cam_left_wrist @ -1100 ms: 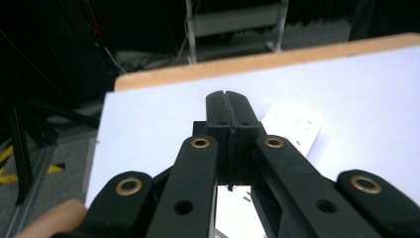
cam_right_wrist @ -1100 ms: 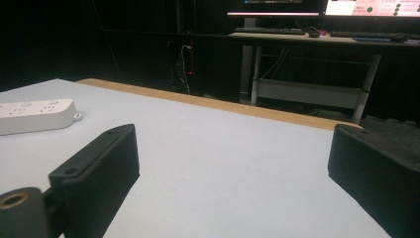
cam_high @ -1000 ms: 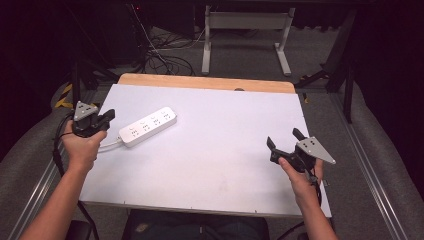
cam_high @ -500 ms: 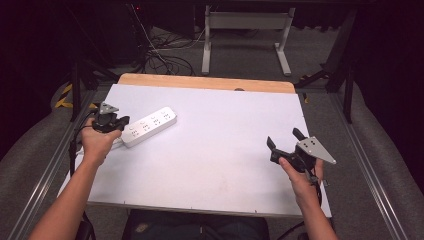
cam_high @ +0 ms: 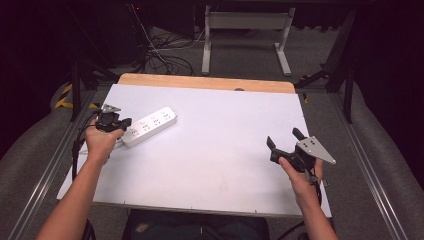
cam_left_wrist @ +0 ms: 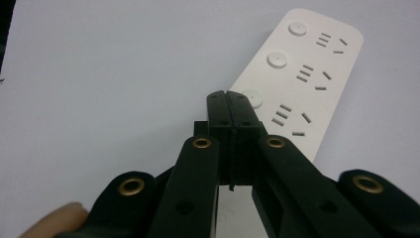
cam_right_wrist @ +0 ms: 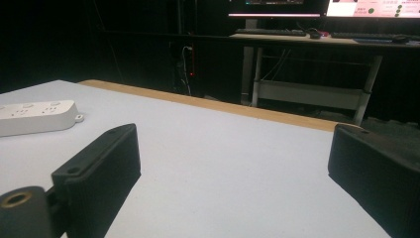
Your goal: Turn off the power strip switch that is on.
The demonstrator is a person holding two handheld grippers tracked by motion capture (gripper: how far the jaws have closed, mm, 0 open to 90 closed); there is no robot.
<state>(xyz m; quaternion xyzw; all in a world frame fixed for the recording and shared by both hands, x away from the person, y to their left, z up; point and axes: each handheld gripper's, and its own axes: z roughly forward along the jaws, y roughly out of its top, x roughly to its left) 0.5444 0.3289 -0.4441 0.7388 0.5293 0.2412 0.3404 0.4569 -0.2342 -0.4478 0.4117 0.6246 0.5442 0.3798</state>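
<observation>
My left gripper (cam_high: 122, 122) has come in from the table's left edge since a second ago and now sits lower, right at the near end of the white power strip (cam_high: 150, 126). In the left gripper view its two black jaws are pressed flat together with nothing between them, and their joined tips (cam_left_wrist: 229, 101) stand over the strip (cam_left_wrist: 297, 84) beside one of its round buttons; I cannot tell whether they touch the plastic. The strip itself has not shifted: it lies at an angle on the left part of the white table (cam_high: 215, 150), its far end pointing toward the wooden back edge (cam_high: 205, 82).

My right gripper (cam_high: 286, 144) is where it was before, held above the table's right front part, jaws spread wide and empty. Through the right gripper view I see the strip (cam_right_wrist: 34, 116) far off to the left, well apart from those jaws.

The strip lies near the left rim, so room is tight on that side. The whole middle of the table between my two hands is bare, and the right gripper stands close to the right front corner.
</observation>
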